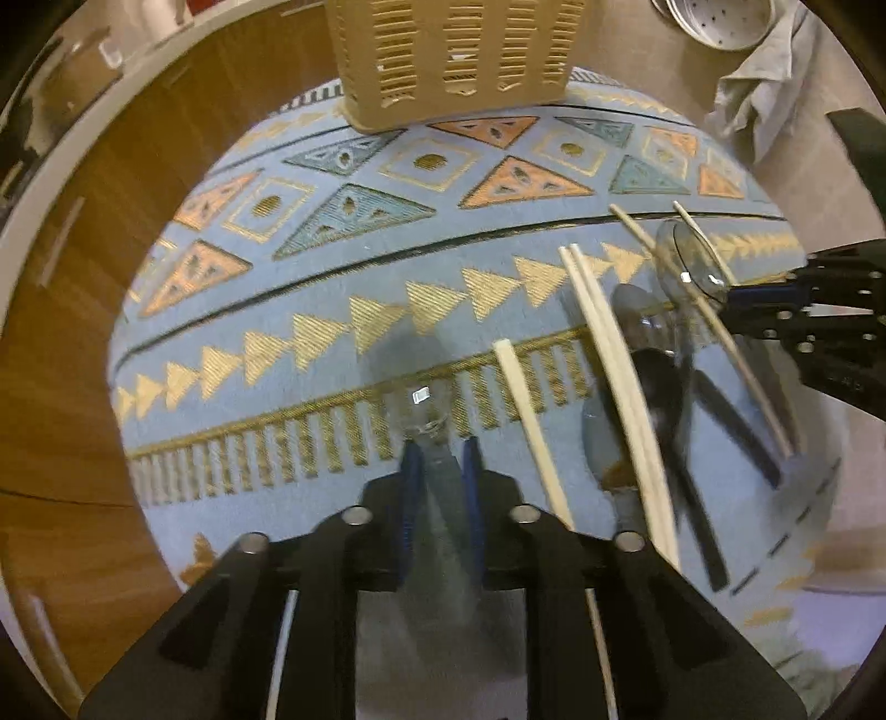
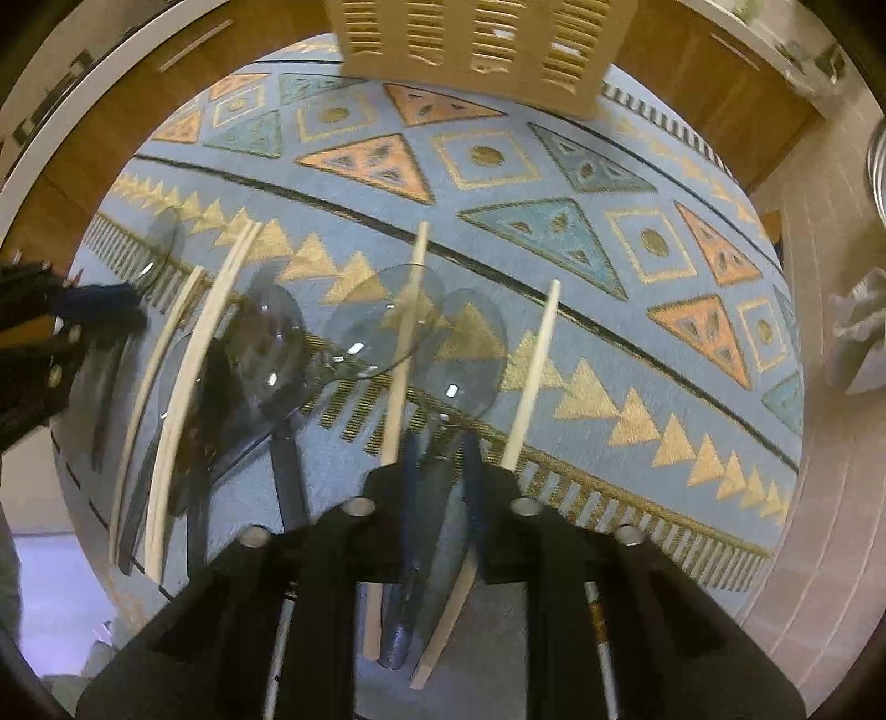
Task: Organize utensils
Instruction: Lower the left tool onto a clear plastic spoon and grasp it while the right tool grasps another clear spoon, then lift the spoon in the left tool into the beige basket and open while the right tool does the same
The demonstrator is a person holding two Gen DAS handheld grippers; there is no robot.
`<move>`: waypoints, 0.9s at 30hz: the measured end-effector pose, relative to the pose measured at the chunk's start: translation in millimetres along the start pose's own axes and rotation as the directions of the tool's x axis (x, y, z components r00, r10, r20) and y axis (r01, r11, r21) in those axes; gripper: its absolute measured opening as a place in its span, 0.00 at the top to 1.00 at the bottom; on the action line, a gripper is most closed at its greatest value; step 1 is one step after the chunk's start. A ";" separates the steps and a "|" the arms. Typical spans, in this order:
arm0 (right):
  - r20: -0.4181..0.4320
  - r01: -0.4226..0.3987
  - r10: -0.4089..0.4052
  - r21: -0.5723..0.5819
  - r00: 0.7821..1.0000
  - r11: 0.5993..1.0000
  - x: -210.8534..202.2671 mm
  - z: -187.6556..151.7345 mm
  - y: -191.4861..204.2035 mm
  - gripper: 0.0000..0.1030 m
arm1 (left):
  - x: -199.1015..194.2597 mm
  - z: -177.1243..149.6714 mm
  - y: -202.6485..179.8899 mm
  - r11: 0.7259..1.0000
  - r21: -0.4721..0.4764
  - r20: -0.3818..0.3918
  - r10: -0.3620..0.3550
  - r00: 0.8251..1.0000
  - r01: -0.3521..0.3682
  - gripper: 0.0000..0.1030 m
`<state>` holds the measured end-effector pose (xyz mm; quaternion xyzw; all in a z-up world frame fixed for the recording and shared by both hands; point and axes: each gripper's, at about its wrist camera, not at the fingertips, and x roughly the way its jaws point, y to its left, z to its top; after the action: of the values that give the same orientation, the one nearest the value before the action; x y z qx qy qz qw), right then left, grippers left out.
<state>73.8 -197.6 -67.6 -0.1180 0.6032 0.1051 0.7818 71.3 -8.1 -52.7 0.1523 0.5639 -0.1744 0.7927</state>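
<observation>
Over the patterned mat [image 1: 343, 310], the left gripper [image 1: 440, 459] pinches one clear spoon [image 1: 423, 410], its bowl barely visible, while the right gripper [image 2: 440, 459] clamps another clear spoon's [image 2: 459, 354] handle among blurred chopsticks [image 2: 529, 376], below the cut-off basket [image 2: 476, 50].

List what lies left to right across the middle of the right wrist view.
left gripper → pair of pale chopsticks → clear spoon → lone chopstick → crumpled cloth
</observation>
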 end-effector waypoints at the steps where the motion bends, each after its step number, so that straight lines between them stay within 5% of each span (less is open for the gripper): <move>1: 0.012 -0.002 0.002 -0.001 1.000 1.000 -0.1 -0.3 0.7 0.90 | -0.7 0.0 0.2 1.000 -0.003 0.008 0.003 1.000 -0.003 0.89; 6: 0.132 -0.034 0.033 0.010 0.991 0.999 -17.3 -3.7 -4.2 0.90 | -25.5 -1.0 4.9 0.999 -0.049 0.161 0.021 0.987 -0.013 0.90; 10: 0.331 -0.091 0.083 0.008 0.940 0.996 -62.3 0.6 -14.2 0.90 | -68.5 7.0 11.2 0.993 -0.102 0.348 -0.013 0.937 0.052 0.90; 13: 0.481 -0.109 0.084 0.024 0.873 0.994 -95.0 11.2 -22.5 0.90 | -103.2 22.7 13.4 0.989 -0.121 0.513 -0.013 0.858 0.087 0.90; 16: 0.625 -0.097 0.046 0.047 0.779 0.994 -125.1 29.9 -32.4 0.90 | -132.9 50.4 15.5 0.983 -0.138 0.652 0.000 0.758 0.118 0.90; 18: 0.699 -0.103 0.029 0.064 0.714 0.993 -139.8 48.0 -40.2 0.90 | -144.1 74.9 15.2 0.981 -0.154 0.703 0.025 0.710 0.119 0.90; 20: 0.771 -0.090 0.003 0.070 0.637 0.993 -153.1 64.6 -48.5 0.90 | -154.3 96.3 16.7 0.978 -0.162 0.763 0.038 0.645 0.133 0.90; 22: 0.831 -0.078 -0.039 0.099 0.555 0.992 -169.3 75.2 -63.8 0.90 | -162.3 116.9 18.1 0.974 -0.164 0.833 0.054 0.551 0.153 0.90; 26: 0.870 -0.099 -0.116 0.185 0.479 0.978 -176.6 112.7 -86.7 0.90 | -155.1 154.7 19.0 0.972 -0.198 0.890 0.125 0.438 0.124 0.90; 27: 0.874 -0.098 -0.140 0.208 0.466 0.973 -174.3 124.1 -91.1 0.90 | -153.2 159.6 16.9 0.972 -0.200 0.896 0.130 0.425 0.125 0.90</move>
<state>172.1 -249.3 136.7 0.0365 0.1187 0.0711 0.9897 166.6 -46.8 143.9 -0.0597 0.0670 -0.1591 0.9832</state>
